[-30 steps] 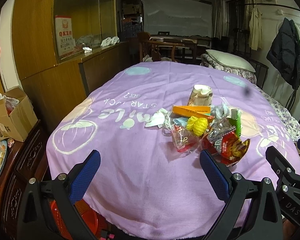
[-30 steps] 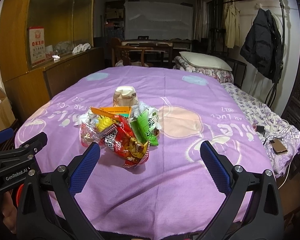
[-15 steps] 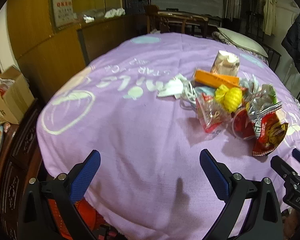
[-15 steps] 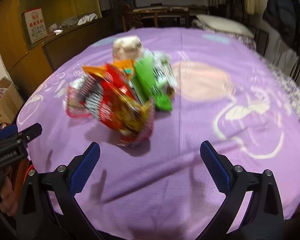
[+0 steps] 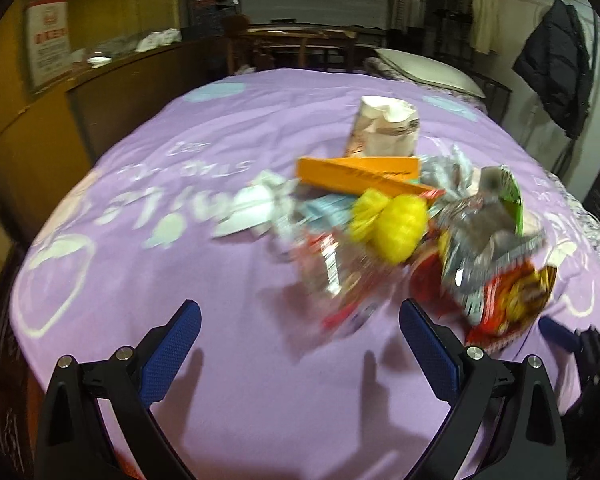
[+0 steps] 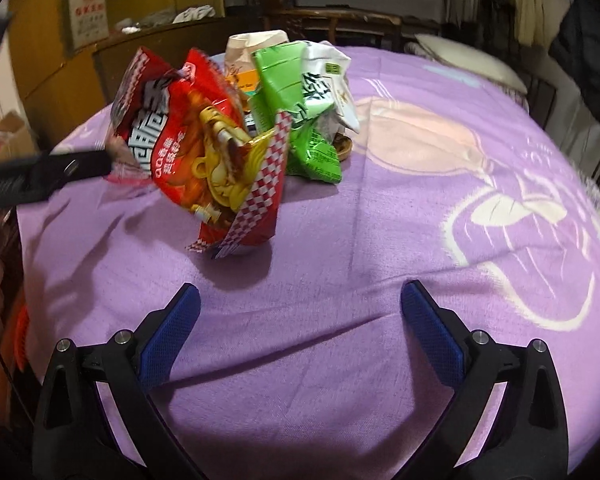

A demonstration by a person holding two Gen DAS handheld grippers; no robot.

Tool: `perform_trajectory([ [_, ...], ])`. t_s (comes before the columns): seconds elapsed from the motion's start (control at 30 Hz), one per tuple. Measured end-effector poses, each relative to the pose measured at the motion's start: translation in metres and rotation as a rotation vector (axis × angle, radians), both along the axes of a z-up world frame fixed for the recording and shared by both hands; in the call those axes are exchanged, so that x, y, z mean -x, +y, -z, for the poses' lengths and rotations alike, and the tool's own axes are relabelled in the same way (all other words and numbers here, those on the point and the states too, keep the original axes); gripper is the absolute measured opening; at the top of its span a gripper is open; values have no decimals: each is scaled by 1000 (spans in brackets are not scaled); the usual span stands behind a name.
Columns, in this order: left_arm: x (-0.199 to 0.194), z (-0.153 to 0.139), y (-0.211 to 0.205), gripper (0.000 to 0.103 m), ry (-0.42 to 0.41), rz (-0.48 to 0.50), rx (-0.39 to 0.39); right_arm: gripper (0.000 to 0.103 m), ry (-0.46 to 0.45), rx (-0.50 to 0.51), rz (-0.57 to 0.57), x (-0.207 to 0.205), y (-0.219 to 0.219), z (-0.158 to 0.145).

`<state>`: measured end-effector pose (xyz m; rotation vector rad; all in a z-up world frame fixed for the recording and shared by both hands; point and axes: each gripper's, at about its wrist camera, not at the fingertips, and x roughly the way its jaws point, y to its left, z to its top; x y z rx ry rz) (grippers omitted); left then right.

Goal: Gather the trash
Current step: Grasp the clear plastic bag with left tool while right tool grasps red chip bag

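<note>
A heap of trash is seen near the middle of the table, on the purple cloth (image 6: 380,240): a red snack bag (image 6: 204,152) at the front, a green wrapper (image 6: 300,100) behind it, a yellow bundle (image 5: 396,224), an orange box (image 5: 356,172) and a crumpled paper bag (image 5: 384,128) towards the far edge. The left gripper (image 5: 296,344) and the right gripper (image 6: 300,328) are held spread wide and empty above the near edge.

Support: round table under a purple cloth (image 6: 380,280) with pale printed motifs
Near heap: red noodle packet (image 6: 204,152), green wrapper (image 6: 300,100)
Behind: orange box (image 5: 356,172), yellow mesh ball (image 5: 396,220), white crumpled paper (image 5: 252,208), paper cup (image 5: 384,128)
</note>
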<state>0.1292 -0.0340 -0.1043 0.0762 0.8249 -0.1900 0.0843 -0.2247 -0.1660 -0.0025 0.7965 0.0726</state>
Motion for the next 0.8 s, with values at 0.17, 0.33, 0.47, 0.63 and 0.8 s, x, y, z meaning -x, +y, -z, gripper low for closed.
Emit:
perform_trajectory([
  [0.17,-39,17,-8,97,57,25,-86,98,-4,1,-19,5,-7,-3],
  [0.33,-32,23,61,97,61,-82,-137,98,-10,6,-21,9,-7,-2],
  [0.47,-13,20,101,97,76,-130,-87,97,-1,-3,-12,7,-8,-7],
  [0.63,1,11,89,97,38,-13,-1,97,-11,-140,-22,5,-13,-26],
  [0.8,-6,3,61,97,-17,45,-6,97,-39,-168,-34,-4,-8,-41],
])
